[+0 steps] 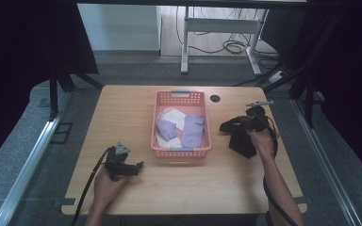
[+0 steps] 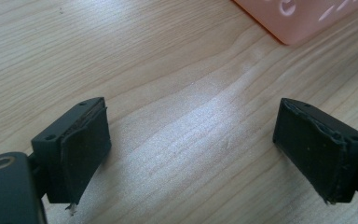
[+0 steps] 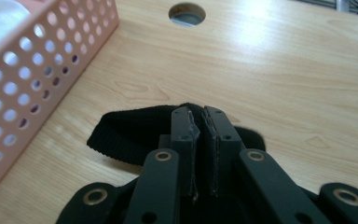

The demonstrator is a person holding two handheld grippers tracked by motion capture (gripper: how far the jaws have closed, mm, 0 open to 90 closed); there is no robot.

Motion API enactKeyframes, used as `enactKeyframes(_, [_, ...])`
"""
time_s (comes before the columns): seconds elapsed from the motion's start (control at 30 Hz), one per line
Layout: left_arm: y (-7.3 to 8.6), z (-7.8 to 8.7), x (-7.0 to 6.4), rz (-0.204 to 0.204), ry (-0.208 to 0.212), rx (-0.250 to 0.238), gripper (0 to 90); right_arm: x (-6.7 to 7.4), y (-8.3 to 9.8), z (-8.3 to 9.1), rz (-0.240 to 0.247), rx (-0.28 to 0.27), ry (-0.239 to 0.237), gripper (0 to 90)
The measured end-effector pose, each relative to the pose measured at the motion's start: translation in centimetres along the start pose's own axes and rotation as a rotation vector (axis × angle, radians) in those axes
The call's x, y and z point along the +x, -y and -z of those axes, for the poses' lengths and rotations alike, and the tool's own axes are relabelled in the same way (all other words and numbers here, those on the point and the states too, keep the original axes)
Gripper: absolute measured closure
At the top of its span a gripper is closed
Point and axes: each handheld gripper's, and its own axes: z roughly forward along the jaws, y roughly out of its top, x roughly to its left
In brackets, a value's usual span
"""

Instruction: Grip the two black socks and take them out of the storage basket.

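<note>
A person stands at the near edge of a wooden table (image 1: 122, 106) with a gripper in each hand. The right gripper (image 3: 200, 114) has its jaws pressed together on the ribbed edge of a black sock (image 3: 130, 133), pinching the fabric so the rest hangs or drags below; from above, that dark cloth sits just right of the pink basket (image 1: 183, 151), near the table's right side. I'd guess the pinch is at the cuff because that gives a firm bite on something floppy. The basket sits mid-table, within reach of both hands, and already holds lilac socks (image 1: 192, 130) over something white (image 1: 172, 114). The left gripper (image 2: 191, 149) rests low near the front left corner, jaws spread wide over bare wood with nothing between them, the basket's corner just ahead, seemingly parked out of the way until needed.
</note>
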Motion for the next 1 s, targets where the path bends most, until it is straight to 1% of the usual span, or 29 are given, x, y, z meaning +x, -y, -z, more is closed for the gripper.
enactKeyframes(0.17, [0.0,0.0,0.0,0.000,0.000,0.000,10.5,0.2,0.8,-1.6,0.006,0.021,-0.003,80.4])
enactKeyframes(0.3, [0.0,0.0,0.0,-0.002,0.000,0.001,10.6,0.4,1.2,-2.2,0.014,0.031,-0.009,74.1])
enactKeyframes(0.43, [0.0,0.0,0.0,-0.004,0.000,0.003,10.5,0.4,0.7,-1.5,0.005,-0.001,-0.022,64.1])
enactKeyframes(0.53, [0.0,0.0,0.0,0.001,-0.001,-0.001,10.6,0.5,0.3,-0.7,0.026,-0.020,-0.038,51.0])
enactKeyframes(0.63, [0.0,0.0,0.0,0.000,0.000,0.001,10.6,0.4,0.1,0.0,0.027,-0.025,-0.053,43.0])
enactKeyframes(0.73, [0.0,0.0,0.0,0.000,0.000,0.001,10.6,0.3,0.0,0.7,0.015,-0.026,-0.075,37.9])
enactKeyframes(0.77, [0.0,0.0,0.0,0.001,0.000,0.000,10.6,0.4,0.0,0.9,0.014,-0.027,-0.070,36.4])
enactKeyframes(1.0, [0.0,0.0,0.0,-0.001,0.000,0.002,10.6,1.0,0.2,2.6,0.043,-0.017,-0.113,29.3])
